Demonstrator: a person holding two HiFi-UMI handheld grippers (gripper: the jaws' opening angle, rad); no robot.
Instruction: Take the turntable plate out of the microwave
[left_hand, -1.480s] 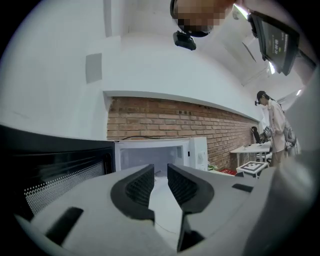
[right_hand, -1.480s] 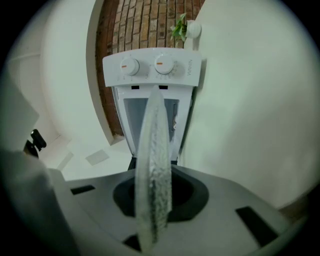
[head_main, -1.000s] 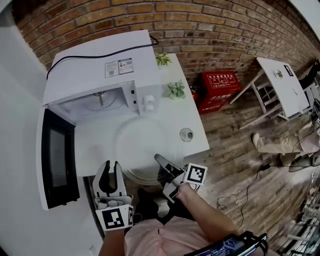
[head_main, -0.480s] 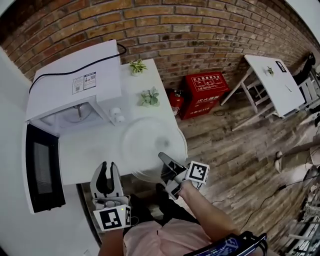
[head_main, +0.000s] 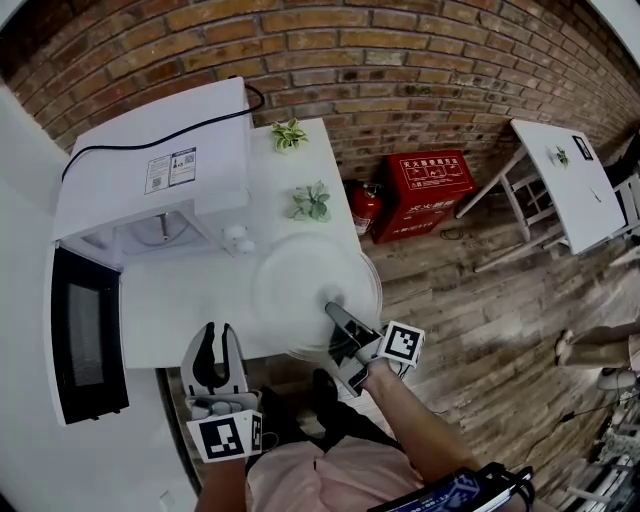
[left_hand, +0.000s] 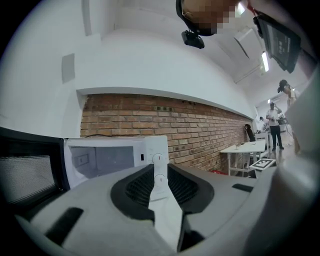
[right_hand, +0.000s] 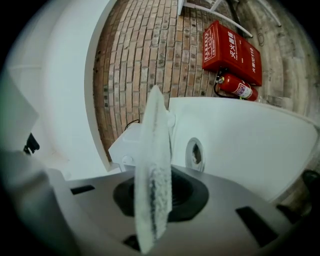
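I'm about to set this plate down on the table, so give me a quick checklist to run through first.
1. Grip: right gripper is shut on the near rim of the turntable plate: ok.
2. Plate out of the microwave: ok, it is over the table.
3. Landing spot clear: a small round object lies on the table below the plate: not ok.
4. Plate fully over the tabletop: it is at the near right corner, and its own rim hides the edges: cannot tell.
5. Plants apart from the plate: ok.
6. Left gripper free to help: jaws together, nothing between them: ok.
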